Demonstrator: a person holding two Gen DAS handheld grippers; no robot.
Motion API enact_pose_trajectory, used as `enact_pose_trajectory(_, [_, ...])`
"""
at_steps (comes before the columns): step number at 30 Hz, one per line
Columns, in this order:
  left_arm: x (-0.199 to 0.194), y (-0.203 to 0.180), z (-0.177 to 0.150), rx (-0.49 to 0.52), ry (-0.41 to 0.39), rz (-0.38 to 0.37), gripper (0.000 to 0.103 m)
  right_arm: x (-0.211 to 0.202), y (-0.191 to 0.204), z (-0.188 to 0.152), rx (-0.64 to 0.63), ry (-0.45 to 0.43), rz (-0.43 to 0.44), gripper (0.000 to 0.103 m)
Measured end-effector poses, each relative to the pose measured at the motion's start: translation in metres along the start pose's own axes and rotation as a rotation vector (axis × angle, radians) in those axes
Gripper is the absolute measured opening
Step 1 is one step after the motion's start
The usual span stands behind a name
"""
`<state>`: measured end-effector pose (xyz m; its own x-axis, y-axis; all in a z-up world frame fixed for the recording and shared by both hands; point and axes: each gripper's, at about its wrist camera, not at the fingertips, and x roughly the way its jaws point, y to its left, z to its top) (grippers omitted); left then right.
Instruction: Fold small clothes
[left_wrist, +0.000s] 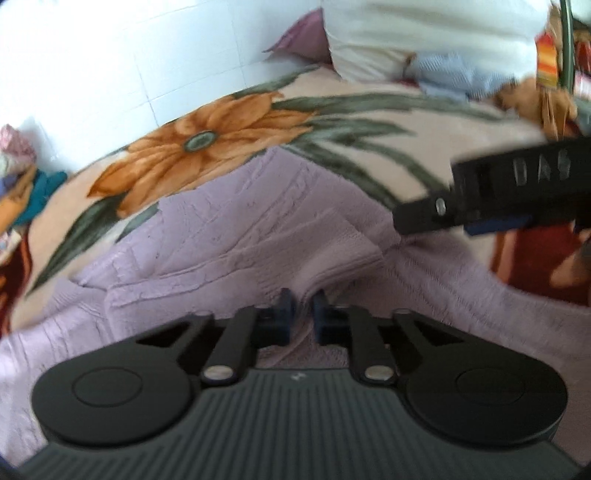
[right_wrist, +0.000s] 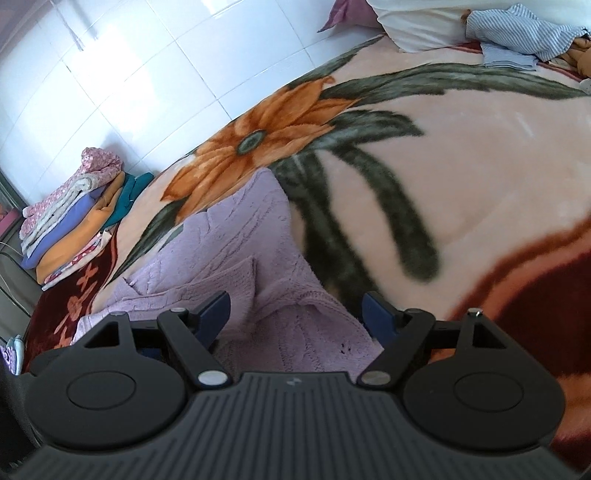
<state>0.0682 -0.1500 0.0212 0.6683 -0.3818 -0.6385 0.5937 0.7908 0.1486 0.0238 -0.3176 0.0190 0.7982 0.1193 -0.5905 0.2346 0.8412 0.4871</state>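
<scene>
A lilac knitted garment lies partly folded on the bed, with a sleeve laid across its body. My left gripper is low at its near edge, the blue pads drawn together and pinching a fold of the knit. One black finger of my right gripper reaches in from the right, just above the garment's right side. In the right wrist view the same lilac garment runs under my right gripper, which stands wide open; a ridge of the knit lies between its fingers, and the pads do not press on it.
A floral plush blanket covers the bed. A stack of folded clothes sits at the far left by the tiled wall. A white pillow and a blue striped cloth lie at the far end.
</scene>
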Motion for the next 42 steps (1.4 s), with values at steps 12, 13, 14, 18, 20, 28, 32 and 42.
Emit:
enact_pose_trajectory(12, [-0.061,0.063,0.008,-0.333,-0.211,0.116,0.01,0.004,0.002,-0.004,-0.001,0.015,0.012,0.084])
enact_pose_trajectory(13, [-0.066,0.071,0.007,-0.358,-0.22,0.141,0.01,0.005,0.003,-0.004,-0.004,0.015,0.013,0.084])
enact_pose_trajectory(14, [-0.07,0.078,0.006,-0.378,-0.223,0.161,0.01,0.005,0.004,-0.004,-0.008,0.015,0.013,0.084])
enact_pose_trajectory(18, [-0.083,0.106,-0.005,-0.452,-0.222,0.25,0.01,0.005,0.008,-0.006,-0.02,0.019,0.012,0.084])
enact_pose_trajectory(20, [-0.089,0.12,-0.014,-0.506,-0.209,0.295,0.01,0.006,0.009,-0.007,-0.023,0.021,0.011,0.084])
enact_pose_trajectory(28, [-0.1,0.151,-0.065,-0.642,-0.073,0.383,0.012,0.009,0.014,-0.008,-0.052,0.041,0.013,0.084])
enact_pose_trajectory(32, [-0.101,0.158,-0.088,-0.709,0.018,0.339,0.017,0.011,0.016,-0.008,-0.064,0.053,0.013,0.084])
enact_pose_trajectory(42, [-0.14,0.177,-0.101,-0.733,-0.037,0.369,0.047,0.02,0.028,0.006,-0.159,0.085,0.013,0.084])
